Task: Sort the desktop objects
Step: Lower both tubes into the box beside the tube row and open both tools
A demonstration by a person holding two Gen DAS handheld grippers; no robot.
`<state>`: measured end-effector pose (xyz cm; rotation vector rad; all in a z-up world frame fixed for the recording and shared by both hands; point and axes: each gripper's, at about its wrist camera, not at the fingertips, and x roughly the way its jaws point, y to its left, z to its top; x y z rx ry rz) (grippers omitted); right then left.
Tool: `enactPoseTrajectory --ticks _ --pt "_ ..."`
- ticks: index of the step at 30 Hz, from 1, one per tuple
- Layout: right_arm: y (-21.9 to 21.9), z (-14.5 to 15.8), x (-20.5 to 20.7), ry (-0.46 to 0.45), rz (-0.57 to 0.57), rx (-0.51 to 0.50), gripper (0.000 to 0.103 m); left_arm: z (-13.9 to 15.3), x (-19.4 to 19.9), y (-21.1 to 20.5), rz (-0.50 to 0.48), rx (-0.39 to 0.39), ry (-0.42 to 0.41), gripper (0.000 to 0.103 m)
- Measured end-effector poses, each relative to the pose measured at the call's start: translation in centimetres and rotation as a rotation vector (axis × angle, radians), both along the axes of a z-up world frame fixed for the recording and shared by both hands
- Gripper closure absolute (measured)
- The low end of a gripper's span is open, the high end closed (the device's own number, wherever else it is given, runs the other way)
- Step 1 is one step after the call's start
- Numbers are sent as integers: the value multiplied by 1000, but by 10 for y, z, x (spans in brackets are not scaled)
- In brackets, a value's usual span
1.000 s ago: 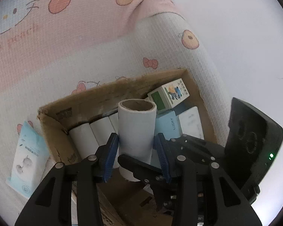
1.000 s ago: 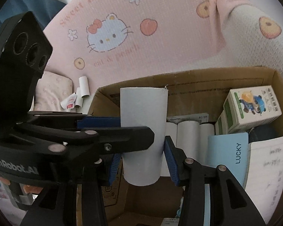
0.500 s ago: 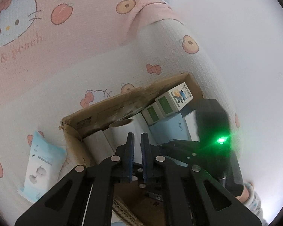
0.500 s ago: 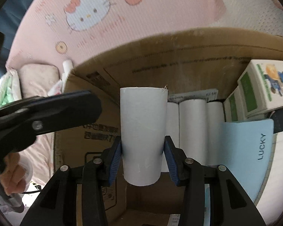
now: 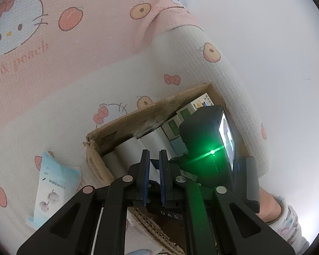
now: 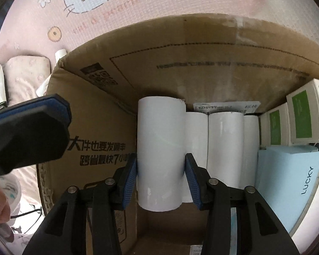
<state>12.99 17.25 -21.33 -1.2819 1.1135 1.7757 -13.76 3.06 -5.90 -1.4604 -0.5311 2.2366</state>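
The right gripper (image 6: 161,171) is clamping a white paper roll with a smooth cylindrical side (image 6: 160,159) between its blue-padded fingers (image 6: 130,179), holding it upright inside the open brown cardboard box (image 6: 202,48), close to the box's printed left wall. Just to the right of the held roll, three more white paper rolls (image 6: 225,146) are standing side by side against the far wall, each touching its neighbour. Further right, two small white cartons with green panels (image 6: 295,121) are sitting in the far right corner, and a pale blue booklet marked LUCKY (image 6: 287,182) is leaning nearer, in front of them. The left gripper (image 5: 154,170) is hovering above the box's near left part with its jaws drawn almost together, only a narrow slit between the blue pads, and nothing gripped; in the right wrist view its black tip is showing at the left, over the box's left wall. In the left wrist view the black body of the right gripper, with a green light glowing on it, is covering much of the box's right half. The box is resting on a pink and white cartoon-cat blanket (image 5: 74,68), and a pale blue packet of wipes (image 5: 53,182) is lying on the blanket just left of the box.
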Motion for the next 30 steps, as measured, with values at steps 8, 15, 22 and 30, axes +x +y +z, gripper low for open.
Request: enactPoseTrajectory --ticks 8,15,22,30 --pt "-2 10 10 17 -25 -25 61 6 11 2 -28 27 86 52" --pt "-14 43 20 -29 -15 63 53 6 16 1 -26 25 110 50" --pt "-26 75 26 -32 -22 140 48 6 24 -11 1 12 133 50" --pt "-43 92 -8 -57 47 223 46 4 43 -35 37 66 180 50"
